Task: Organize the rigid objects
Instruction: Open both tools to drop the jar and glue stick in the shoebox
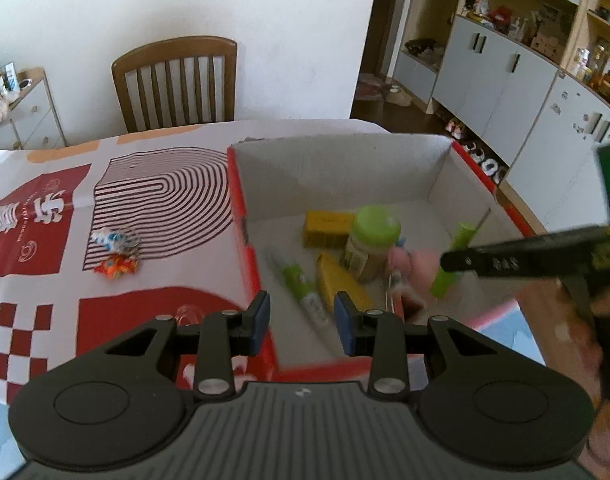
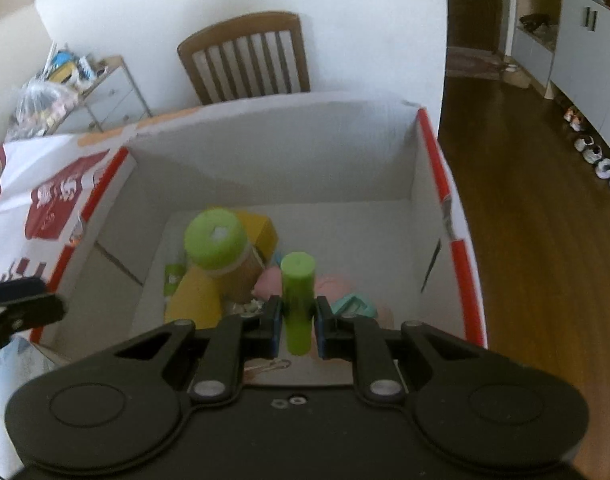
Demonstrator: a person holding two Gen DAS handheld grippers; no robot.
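A white cardboard box with red edges (image 1: 437,176) (image 2: 433,152) stands on the table. Inside lie a jar with a green lid (image 1: 371,242) (image 2: 215,242), yellow boxes (image 1: 327,228) (image 2: 193,298), a green-white tube (image 1: 303,290), pink items (image 2: 271,284) and a teal piece (image 2: 353,306). My right gripper (image 2: 299,320) is shut on a green cylinder (image 2: 297,300) (image 1: 453,258) and holds it upright inside the box. My left gripper (image 1: 301,326) is open and empty above the box's near left edge.
Two small colourful toys (image 1: 117,252) lie on the red-and-white tablecloth (image 1: 145,312) left of the box. A wooden chair (image 1: 177,82) stands behind the table. Cabinets (image 1: 497,80) and wooden floor (image 2: 525,200) lie to the right.
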